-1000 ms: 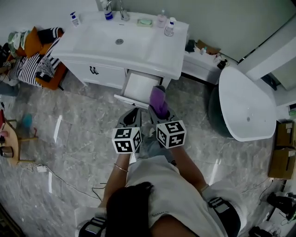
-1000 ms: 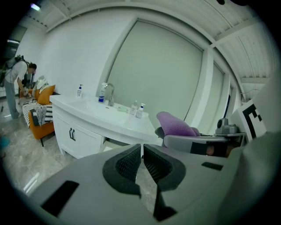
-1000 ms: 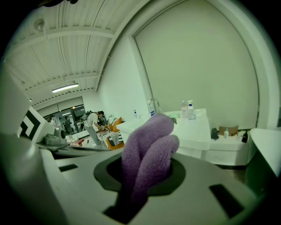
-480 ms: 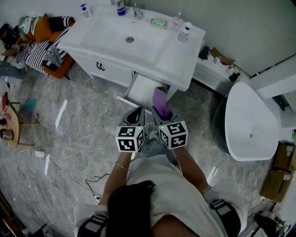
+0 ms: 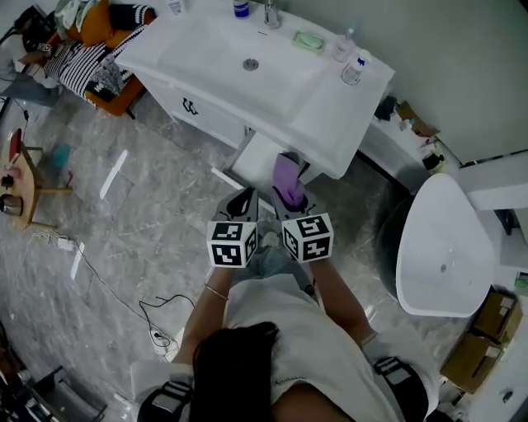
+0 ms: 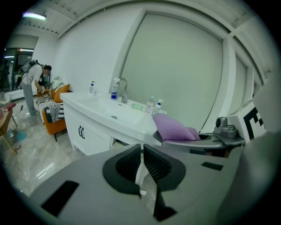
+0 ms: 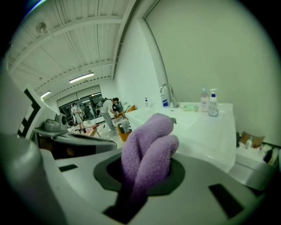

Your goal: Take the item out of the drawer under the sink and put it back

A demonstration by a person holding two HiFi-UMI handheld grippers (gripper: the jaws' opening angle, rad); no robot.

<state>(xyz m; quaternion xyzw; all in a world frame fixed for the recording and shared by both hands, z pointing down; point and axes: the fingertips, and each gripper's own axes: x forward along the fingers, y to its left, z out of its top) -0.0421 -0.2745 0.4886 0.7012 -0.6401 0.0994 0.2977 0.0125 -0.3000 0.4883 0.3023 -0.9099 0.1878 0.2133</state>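
Clamping a folded purple cloth [image 7: 148, 147] between the pads of the right gripper [image 5: 289, 203], free end bulging up and forward past the jaws. Riding just beside the left gripper [image 5: 241, 203], whose pads sit almost together on nothing, only a thin slit between them. Pointing both grippers downward toward the vanity, side by side, marker cubes nearest the body. Holding the cloth over the near right part of the open white drawer [image 5: 252, 157], which juts out toward the near side from under the sink [image 5: 247, 64]. Left of the drawer, a closed cabinet door with a dark handle [image 5: 189, 107]. Along the far rim of the counter, a faucet [image 5: 270, 13], then a green soap dish [image 5: 309, 39] and two small bottles [image 5: 353, 68] to its right. Far left, an orange chair [image 5: 97, 18] heaped with striped fabric. To the right, well apart from the vanity, a white oval tub [image 5: 437, 247]. Farthest off, in the left gripper view, a person [image 6: 33, 82] bending beside the chair.
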